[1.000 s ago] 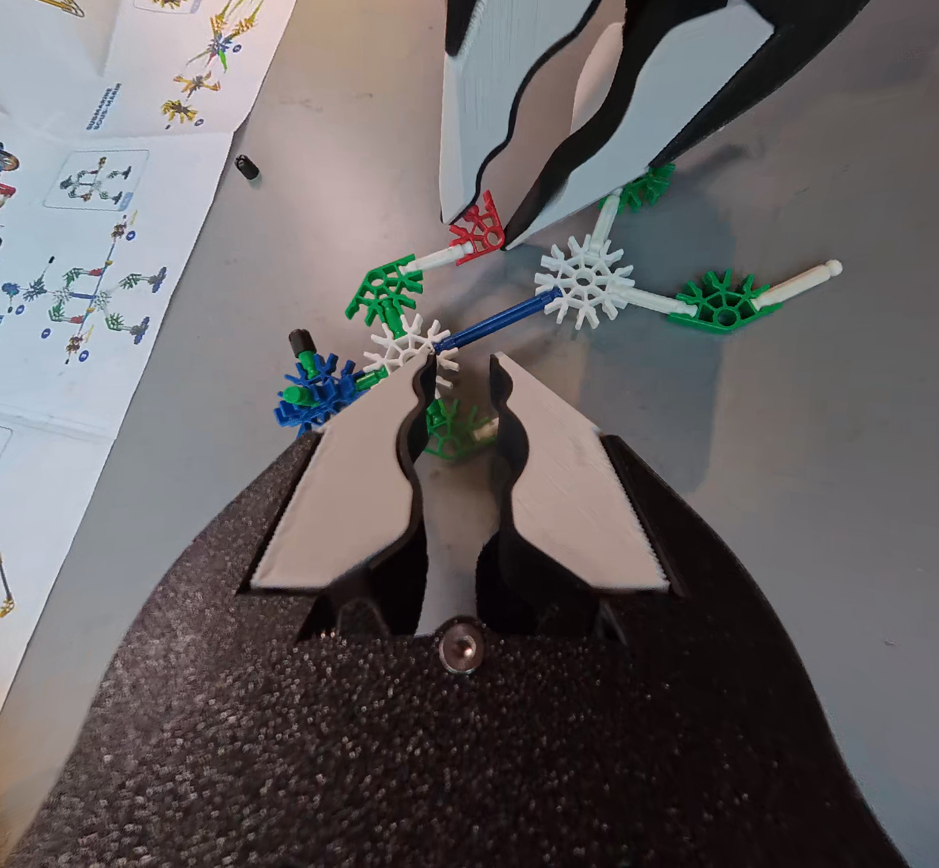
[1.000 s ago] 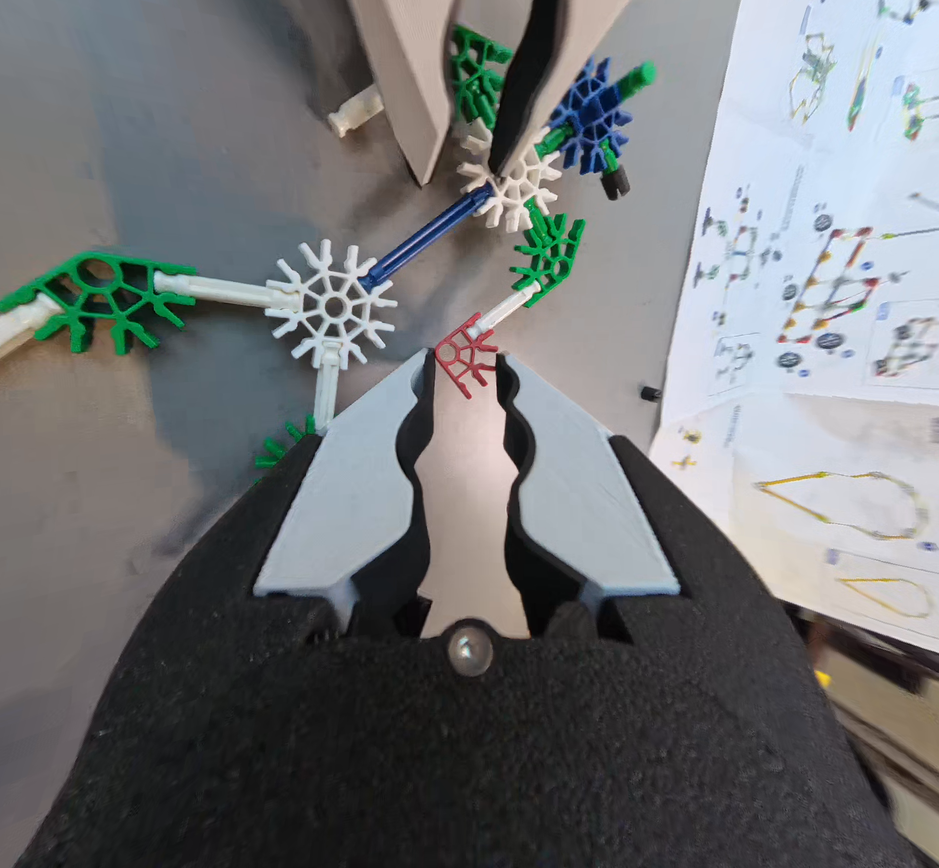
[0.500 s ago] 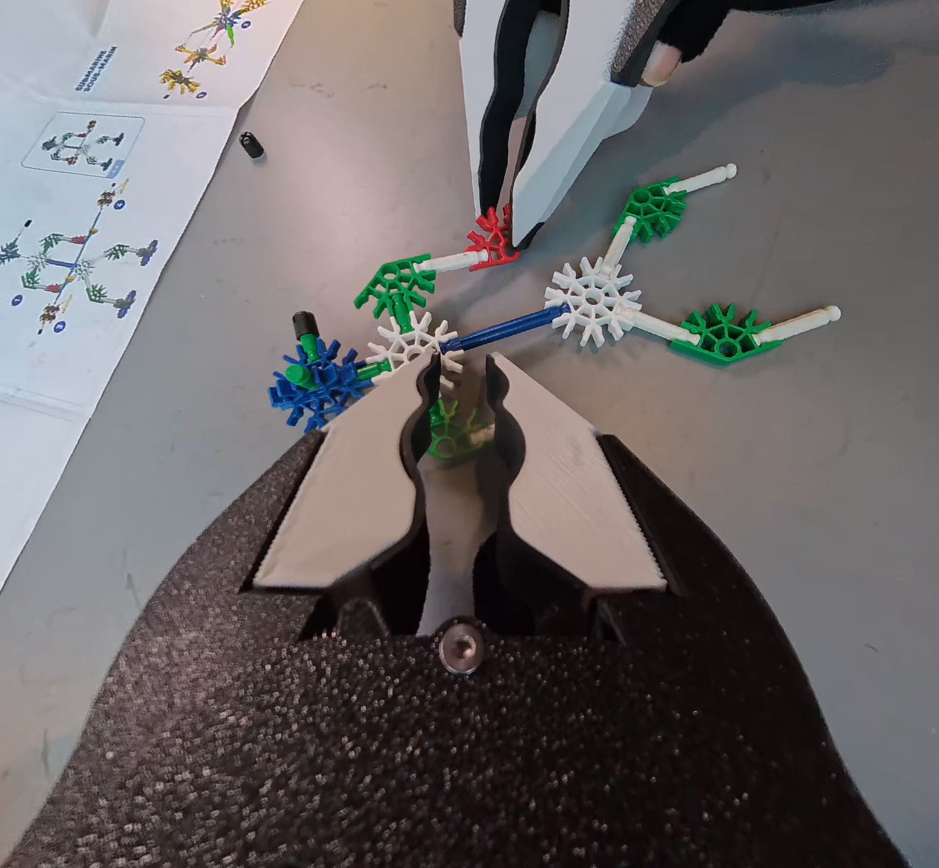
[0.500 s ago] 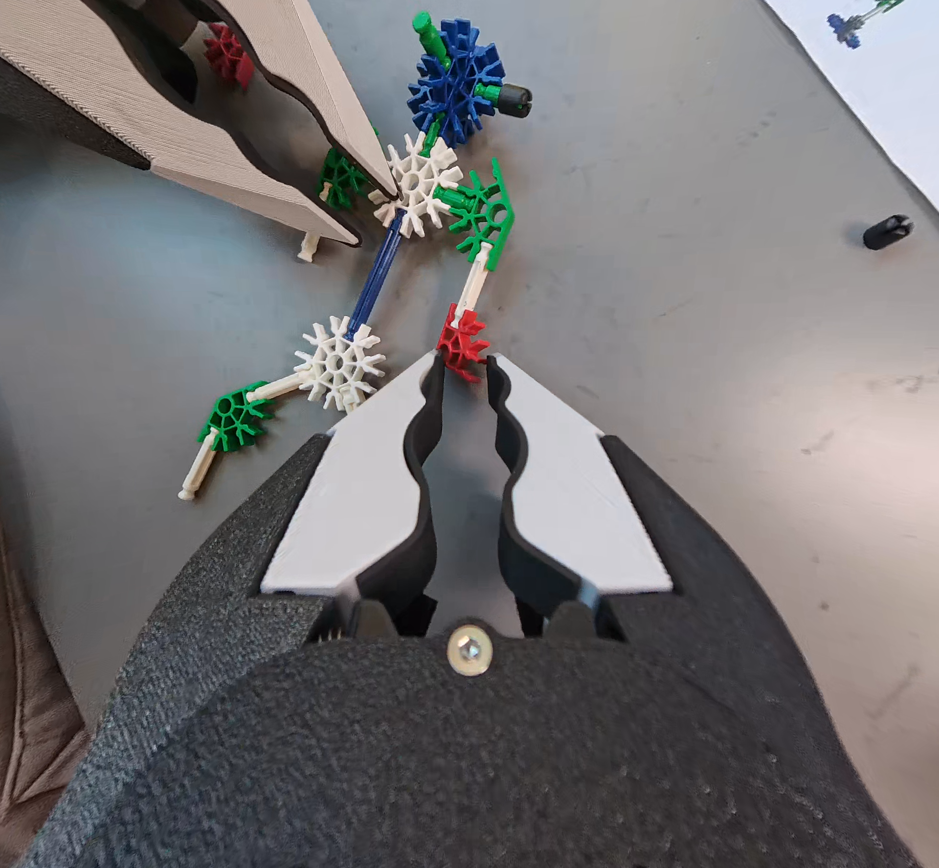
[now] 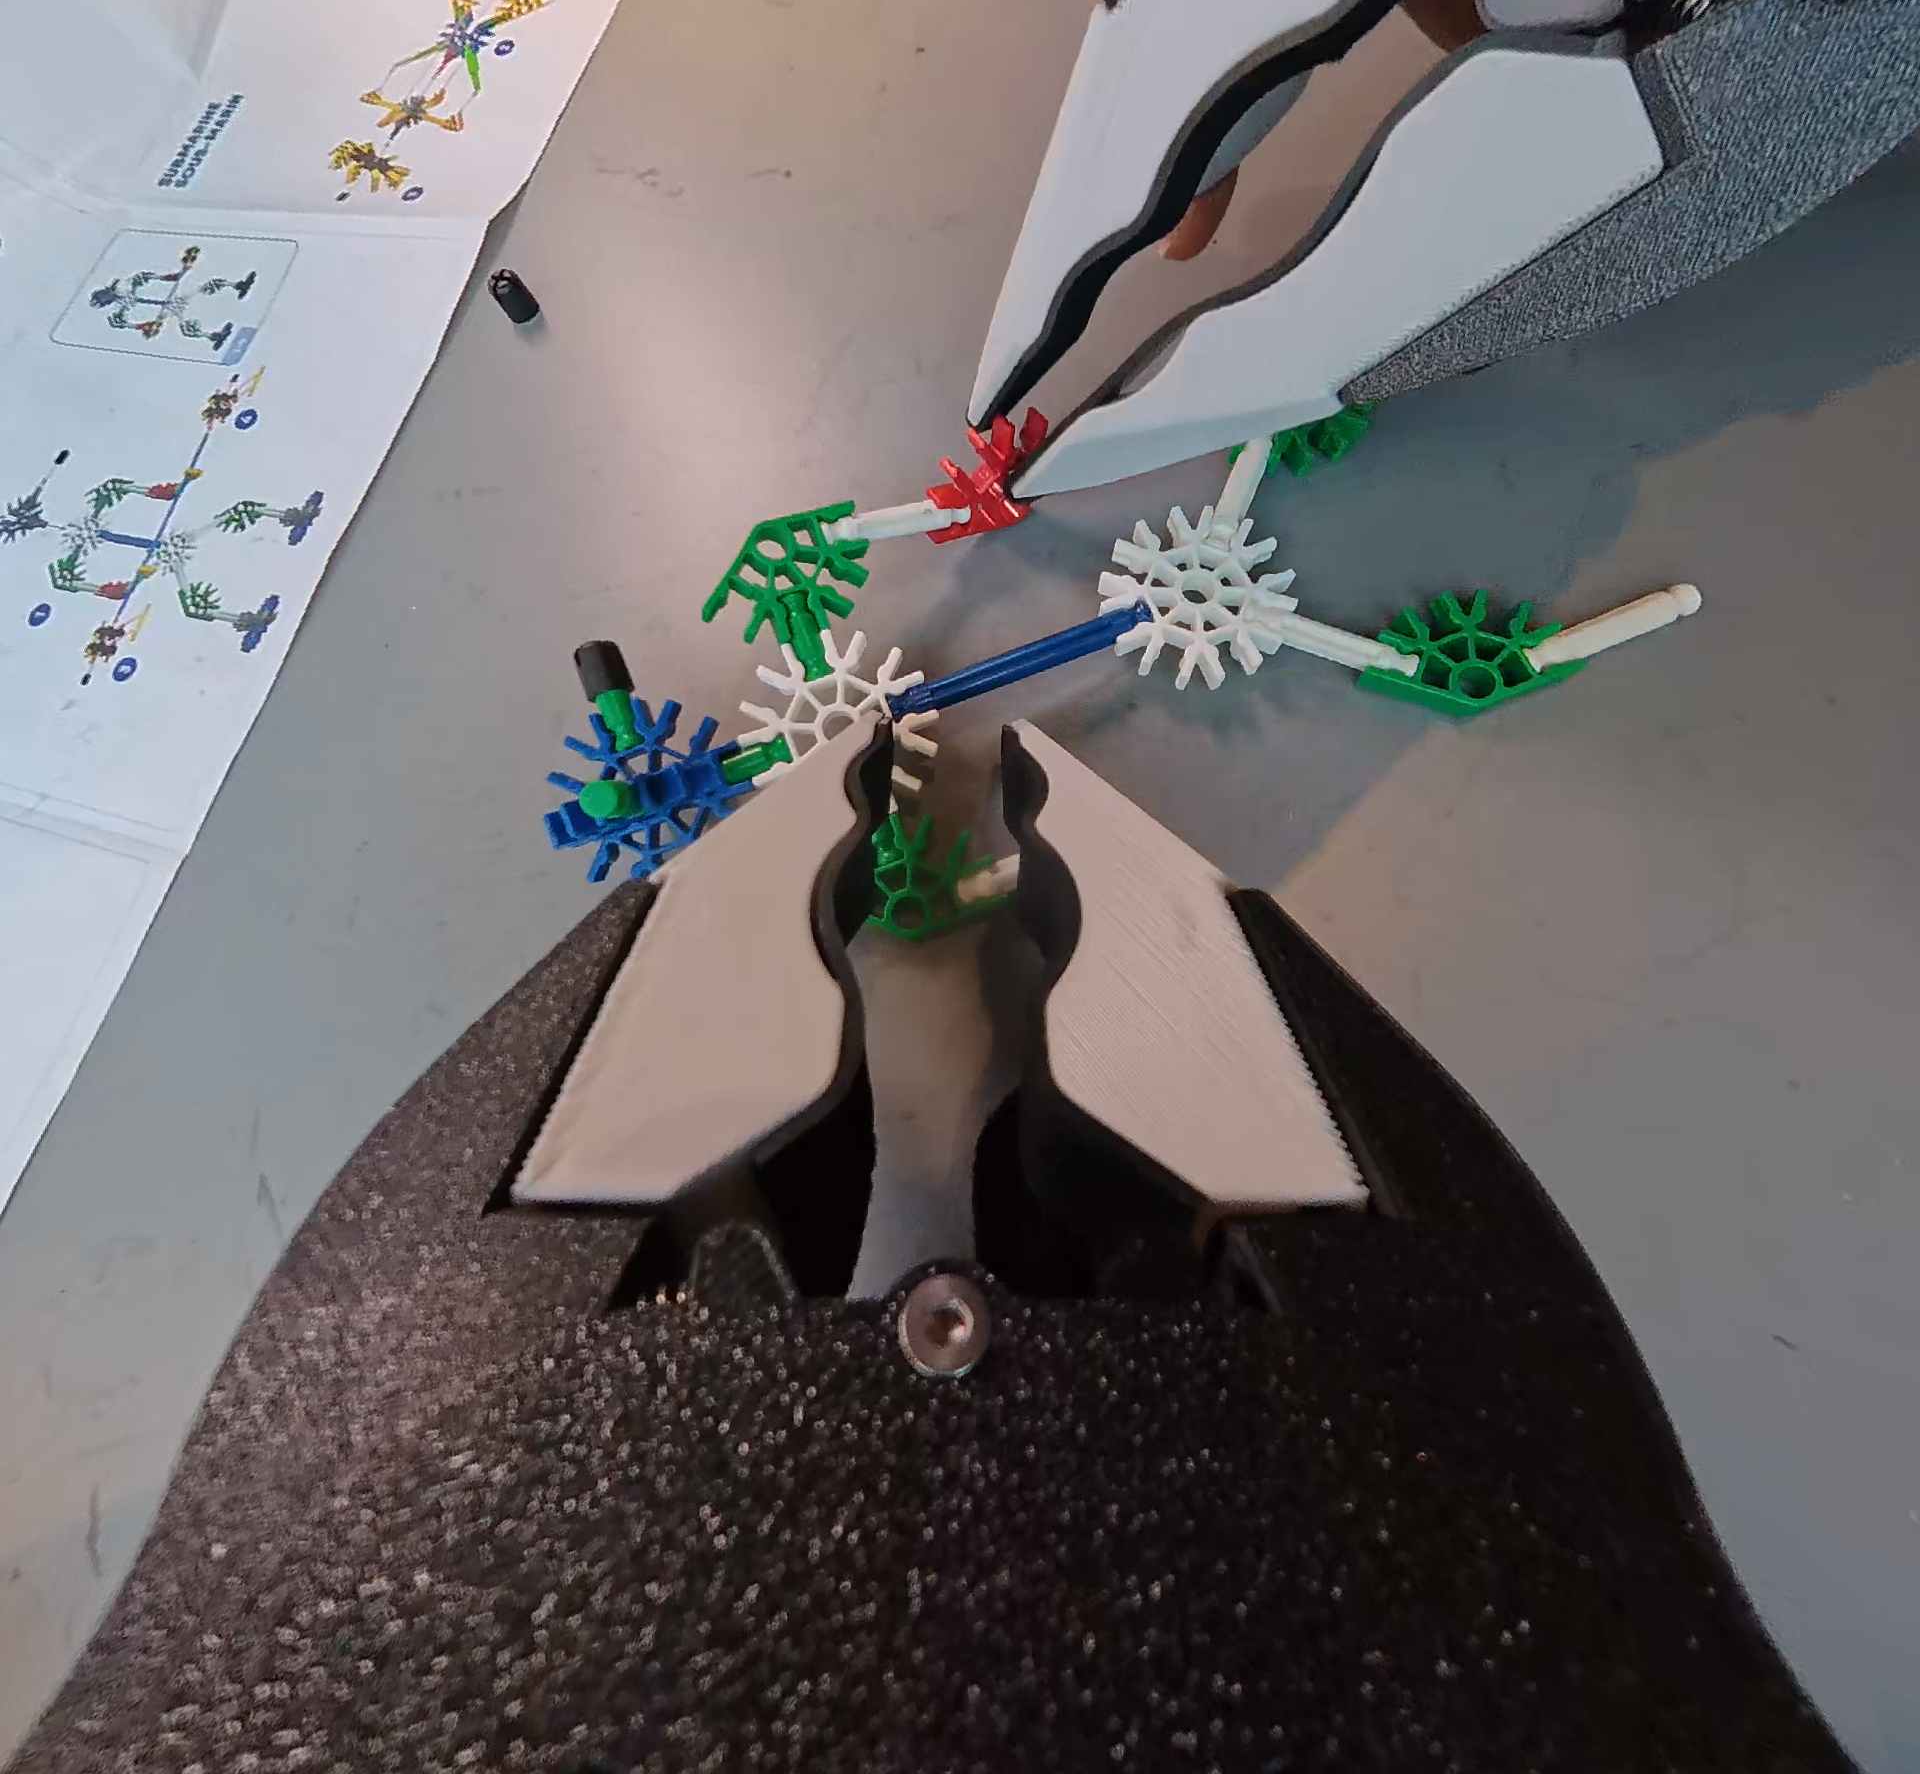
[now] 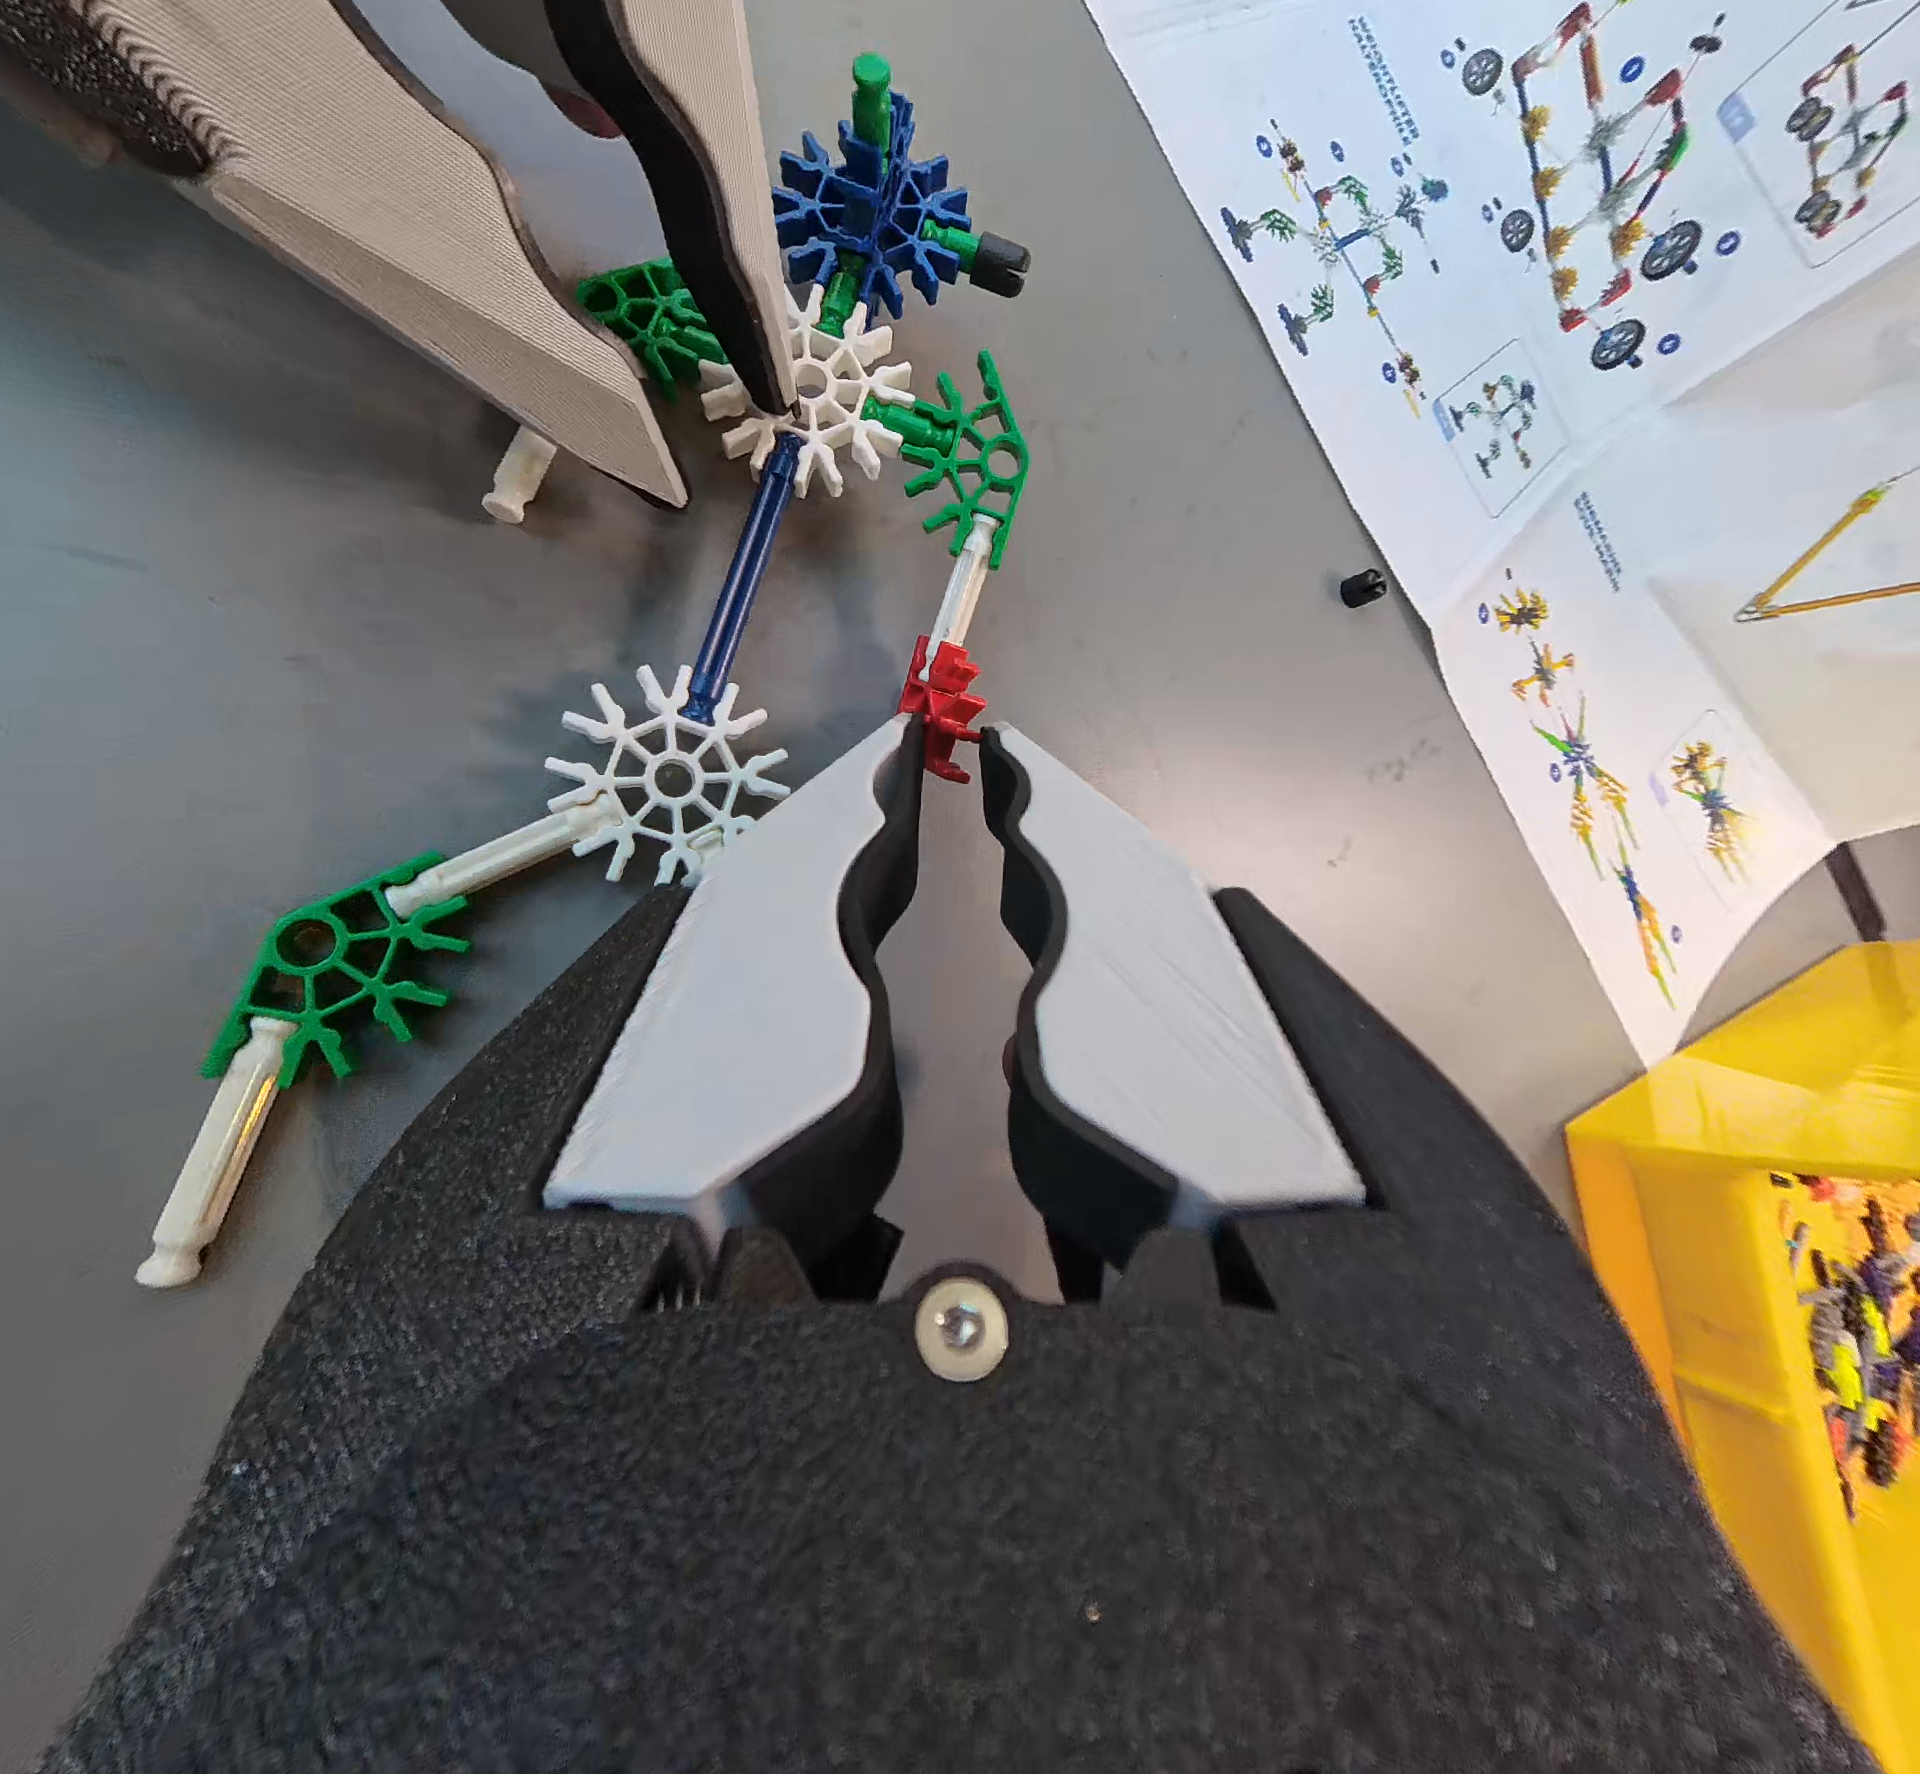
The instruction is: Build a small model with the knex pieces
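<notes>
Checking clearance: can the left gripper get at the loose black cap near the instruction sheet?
Probably yes. The black cap lies alone on bare table; left gripper is open, and only the toy's blue connector sits roughly between.

Grey matte tabletop (image 5: 1558, 997). Plastic rod-and-connector toy: two white snowflake-shaped connectors (image 5: 1197, 598) (image 5: 831, 701), dark blue rod (image 5: 1023, 659) between them, small red connector (image 5: 977, 490), green fan-shaped connectors (image 5: 1465, 654), royal blue snowflake connector (image 5: 636, 794), off-white rods (image 6: 213, 1168). Tiny black cap (image 5: 511, 298) loose. White folded instruction sheet (image 6: 1621, 436), multicoloured diagrams. Glossy yellow bin (image 6: 1704, 1236). Left gripper (image 5: 940, 742) and right gripper (image 6: 948, 737): pale grey fingers, black liners, speckled black bodies.
</notes>
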